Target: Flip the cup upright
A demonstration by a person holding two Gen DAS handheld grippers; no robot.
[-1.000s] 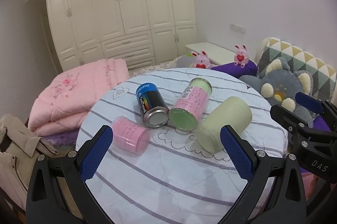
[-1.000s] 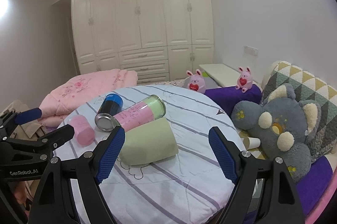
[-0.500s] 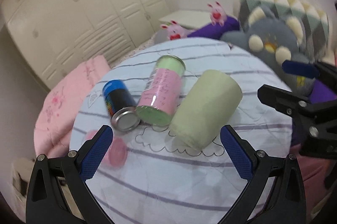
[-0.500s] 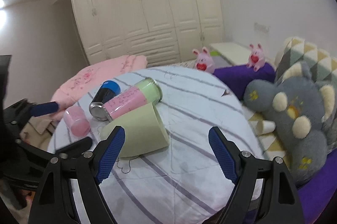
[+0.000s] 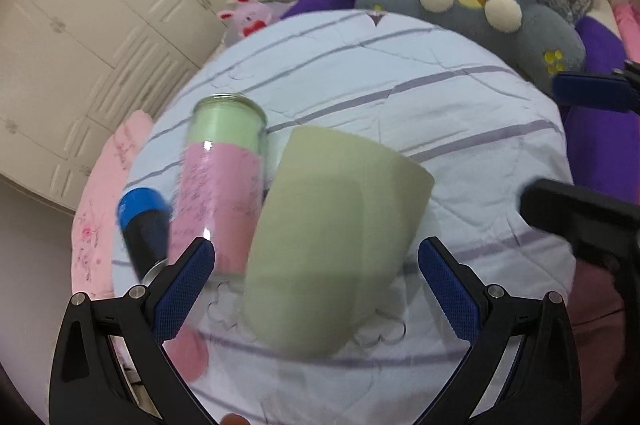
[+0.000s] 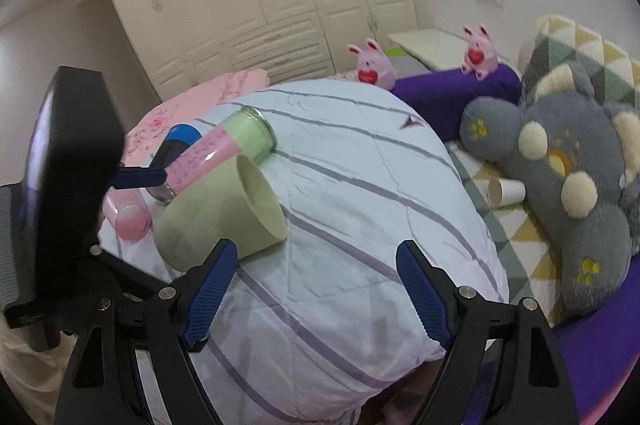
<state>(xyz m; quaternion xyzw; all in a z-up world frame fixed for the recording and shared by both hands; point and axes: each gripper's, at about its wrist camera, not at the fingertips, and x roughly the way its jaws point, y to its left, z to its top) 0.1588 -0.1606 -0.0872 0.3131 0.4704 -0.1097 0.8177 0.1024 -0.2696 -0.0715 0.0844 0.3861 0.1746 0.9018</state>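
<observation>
Left wrist view: left gripper (image 5: 316, 275) spread wide, holding nothing. The green cup (image 5: 332, 245) lies on its side on the striped cloth (image 5: 460, 113), between the two blue pads but apart from both, closed base toward the camera. The pink-and-green bottle (image 5: 220, 185) lies just beside the cup — a blue-capped can (image 5: 144, 225) beyond it.

Right wrist view: right gripper (image 6: 316, 289) also spread, empty, over bare cloth. Cup's open mouth faces right; its body sits just behind the left pad (image 6: 208, 289) — contact cannot be judged. A small pink cup (image 6: 128, 213) lies left of it.
</observation>
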